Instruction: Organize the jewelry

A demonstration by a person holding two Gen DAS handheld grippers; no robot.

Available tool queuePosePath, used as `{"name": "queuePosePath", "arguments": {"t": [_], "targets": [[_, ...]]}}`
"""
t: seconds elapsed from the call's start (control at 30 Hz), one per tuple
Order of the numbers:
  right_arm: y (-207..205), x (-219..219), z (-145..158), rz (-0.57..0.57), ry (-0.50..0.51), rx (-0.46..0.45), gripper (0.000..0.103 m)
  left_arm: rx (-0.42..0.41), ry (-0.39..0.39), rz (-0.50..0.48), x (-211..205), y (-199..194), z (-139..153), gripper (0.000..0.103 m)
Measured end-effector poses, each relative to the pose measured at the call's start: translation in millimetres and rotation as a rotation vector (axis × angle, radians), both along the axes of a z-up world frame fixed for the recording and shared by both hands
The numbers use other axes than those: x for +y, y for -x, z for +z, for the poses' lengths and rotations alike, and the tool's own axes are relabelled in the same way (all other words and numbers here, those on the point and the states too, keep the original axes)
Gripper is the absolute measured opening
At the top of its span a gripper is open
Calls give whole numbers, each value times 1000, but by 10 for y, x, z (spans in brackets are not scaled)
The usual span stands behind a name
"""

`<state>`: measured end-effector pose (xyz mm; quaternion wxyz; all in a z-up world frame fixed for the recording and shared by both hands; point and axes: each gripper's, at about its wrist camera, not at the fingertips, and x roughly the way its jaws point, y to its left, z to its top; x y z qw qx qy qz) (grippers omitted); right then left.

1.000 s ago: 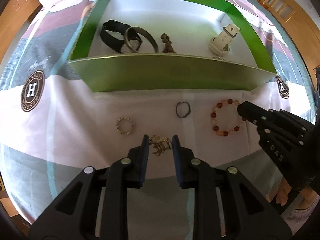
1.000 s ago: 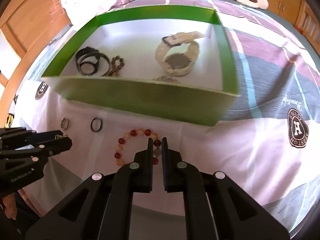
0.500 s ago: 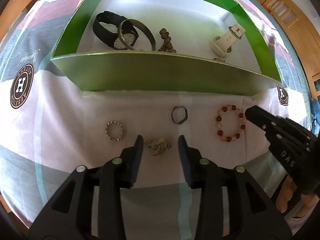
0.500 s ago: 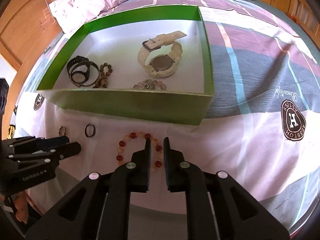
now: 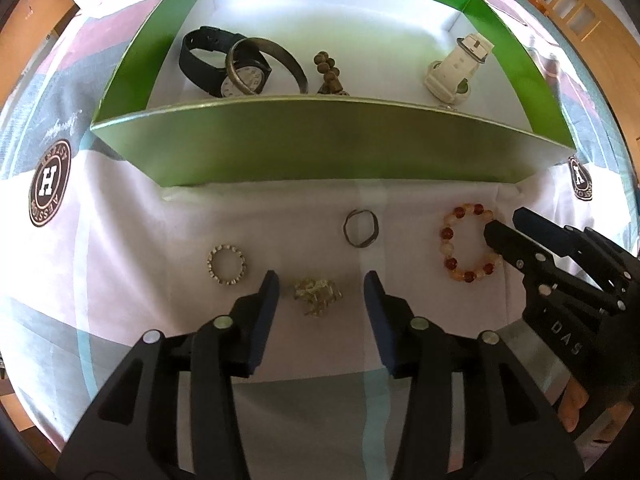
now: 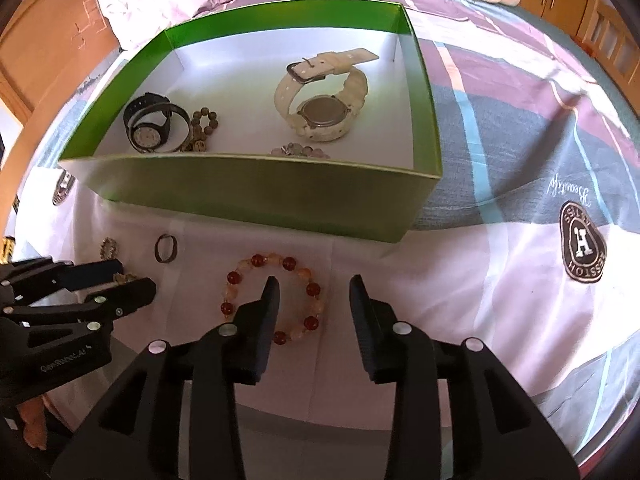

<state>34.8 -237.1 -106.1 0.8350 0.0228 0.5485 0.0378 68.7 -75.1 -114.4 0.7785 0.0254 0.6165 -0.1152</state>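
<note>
Left gripper (image 5: 318,286) and right gripper (image 6: 314,292), jaws just opening, are straddling a chain (image 5: 316,294) and a bead bracelet (image 6: 272,300); either may be slipping from pads closing off-centre.

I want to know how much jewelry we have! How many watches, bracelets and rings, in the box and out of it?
Watches: 2, black watch, cream watch.
Bracelets and bangles: 5, metal bangle, brown bead bracelet, pale bead bracelet, red bead bracelet, sparkly bracelet.
Rings: 1, dark ring.
Gold chain pile: 1.
Total: 9
</note>
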Motion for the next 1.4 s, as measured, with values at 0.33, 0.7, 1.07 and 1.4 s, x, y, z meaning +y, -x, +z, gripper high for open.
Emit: {"name": "queuePosePath", "arguments": {"t": [0.33, 0.7, 1.07, 1.4], "targets": [[14, 92, -84, 24, 47, -2, 36, -28, -55, -19, -131, 2, -19, 45], [2, 99, -86, 27, 53, -3, 36, -34, -69, -27, -176, 8, -52, 47], [2, 113, -94, 27, 60, -4, 37, -35, -66, -33, -230, 18, -47, 54], [-6, 121, -103, 26, 66, -4, 42, -42, -75, -46, -287, 38, -61, 55]]}}
